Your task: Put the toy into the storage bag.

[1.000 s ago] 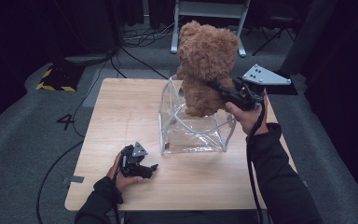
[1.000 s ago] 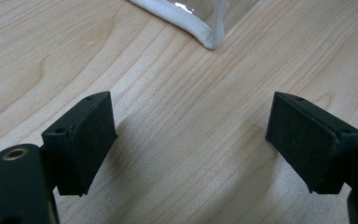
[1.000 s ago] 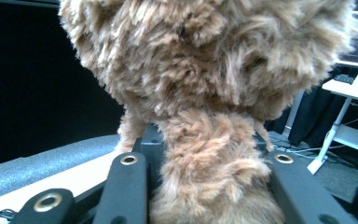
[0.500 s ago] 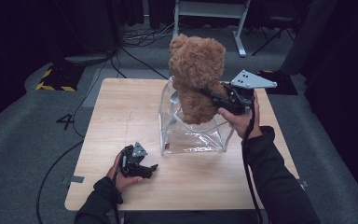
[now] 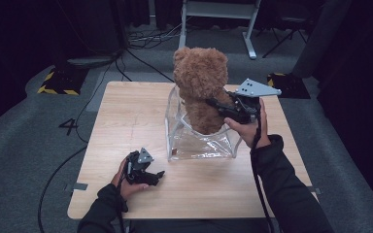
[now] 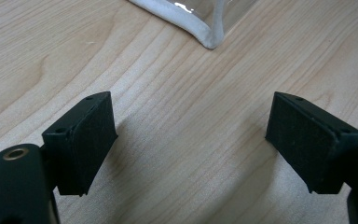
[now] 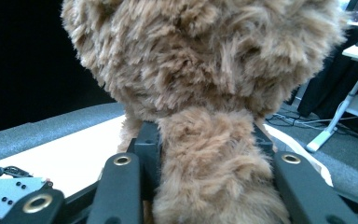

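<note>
My right gripper (image 5: 222,107) has a brown teddy bear (image 5: 201,87) between its jaws, which have just been easing open but still touch the fur; the bear's lower half sits inside the clear plastic bin (image 5: 201,141) at the counter's (image 5: 126,111) middle. My left gripper (image 5: 148,175) rests near-left, jaws open and empty.

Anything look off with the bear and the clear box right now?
The teddy bear is only partly in the clear box: its head and upper body stick up over the rim. The right gripper, its fingers just easing apart, has fur between them. The box wall looks buckled. Nothing spilled.
</note>
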`<control>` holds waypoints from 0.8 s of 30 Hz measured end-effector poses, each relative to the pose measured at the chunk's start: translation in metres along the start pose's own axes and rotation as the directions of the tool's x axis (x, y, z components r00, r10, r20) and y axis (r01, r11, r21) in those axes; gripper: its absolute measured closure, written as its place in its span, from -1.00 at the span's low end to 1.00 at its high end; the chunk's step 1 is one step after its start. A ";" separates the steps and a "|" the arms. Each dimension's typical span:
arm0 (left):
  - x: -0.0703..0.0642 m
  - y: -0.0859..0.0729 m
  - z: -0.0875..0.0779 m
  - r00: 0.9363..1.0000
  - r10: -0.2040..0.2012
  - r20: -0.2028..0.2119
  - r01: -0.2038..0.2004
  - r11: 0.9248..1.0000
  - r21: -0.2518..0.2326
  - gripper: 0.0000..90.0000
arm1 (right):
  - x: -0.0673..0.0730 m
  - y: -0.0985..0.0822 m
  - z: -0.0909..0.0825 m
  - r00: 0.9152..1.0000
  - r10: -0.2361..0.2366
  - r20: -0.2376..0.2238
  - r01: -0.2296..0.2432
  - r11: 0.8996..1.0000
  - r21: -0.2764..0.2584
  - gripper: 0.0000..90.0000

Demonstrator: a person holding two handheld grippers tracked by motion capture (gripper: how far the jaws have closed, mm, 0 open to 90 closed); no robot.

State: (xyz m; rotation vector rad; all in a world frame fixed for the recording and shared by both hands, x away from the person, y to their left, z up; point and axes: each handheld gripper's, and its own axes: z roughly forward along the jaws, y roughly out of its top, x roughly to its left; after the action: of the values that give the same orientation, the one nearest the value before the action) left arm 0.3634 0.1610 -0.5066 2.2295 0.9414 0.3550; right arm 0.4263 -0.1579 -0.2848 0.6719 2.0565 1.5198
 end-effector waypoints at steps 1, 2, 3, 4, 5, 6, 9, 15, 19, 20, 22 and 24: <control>0.000 0.000 0.000 1.000 0.000 0.000 0.000 1.000 0.000 -0.65 | 0.000 -0.001 0.000 1.000 0.004 -0.001 -0.004 1.000 0.004 0.33; 0.000 0.000 0.000 1.000 0.001 0.000 -0.001 1.000 -0.001 -0.65 | 0.000 -0.001 0.001 1.000 0.006 -0.002 -0.006 1.000 0.011 0.33; 0.000 0.000 0.000 1.000 0.001 0.000 -0.001 1.000 -0.001 -0.65 | 0.000 -0.002 0.001 1.000 0.005 0.000 -0.005 1.000 0.013 0.32; 0.000 0.000 0.000 1.000 0.000 0.000 0.000 1.000 0.000 -0.65 | 0.001 -0.003 0.001 1.000 0.007 0.000 -0.007 1.000 0.016 0.32; 0.000 0.000 0.000 1.000 0.001 0.001 -0.001 1.000 -0.001 -0.65 | 0.001 -0.003 0.001 1.000 0.006 0.001 -0.006 1.000 0.021 0.32; 0.000 0.000 0.000 1.000 0.001 0.000 -0.001 1.000 -0.001 -0.65 | 0.001 -0.004 0.001 1.000 0.003 0.003 -0.003 1.000 0.023 0.31; 0.000 0.000 0.000 1.000 0.001 0.000 -0.001 1.000 -0.001 -0.65 | 0.001 -0.006 0.000 1.000 0.007 0.006 -0.007 0.999 0.041 0.30; 0.000 0.000 0.000 1.000 -0.001 0.000 0.001 1.000 -0.002 -0.65 | 0.002 -0.014 0.004 1.000 0.006 0.001 -0.006 0.995 0.096 0.27; 0.000 0.000 0.000 1.000 -0.002 0.000 0.002 1.000 -0.001 -0.65 | 0.004 -0.018 0.006 1.000 -0.007 -0.003 0.007 0.993 0.118 0.26; 0.000 0.000 0.000 1.000 -0.001 0.000 0.001 1.000 -0.001 -0.65 | 0.005 -0.018 0.006 1.000 -0.009 -0.001 0.009 0.993 0.120 0.25; 0.000 0.000 0.000 1.000 -0.002 0.000 0.002 1.000 -0.001 -0.65 | 0.004 -0.019 0.006 1.000 -0.009 0.002 0.008 0.993 0.117 0.24; 0.000 0.000 0.000 1.000 -0.001 0.000 0.001 1.000 -0.002 -0.65 | 0.003 -0.021 0.006 1.000 0.000 0.001 0.000 0.992 0.128 0.22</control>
State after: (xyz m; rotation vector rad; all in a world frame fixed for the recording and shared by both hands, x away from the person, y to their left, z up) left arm 0.3635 0.1609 -0.5067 2.2276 0.9412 0.3548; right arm 0.4260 -0.1568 -0.3070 0.7196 2.1677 1.3960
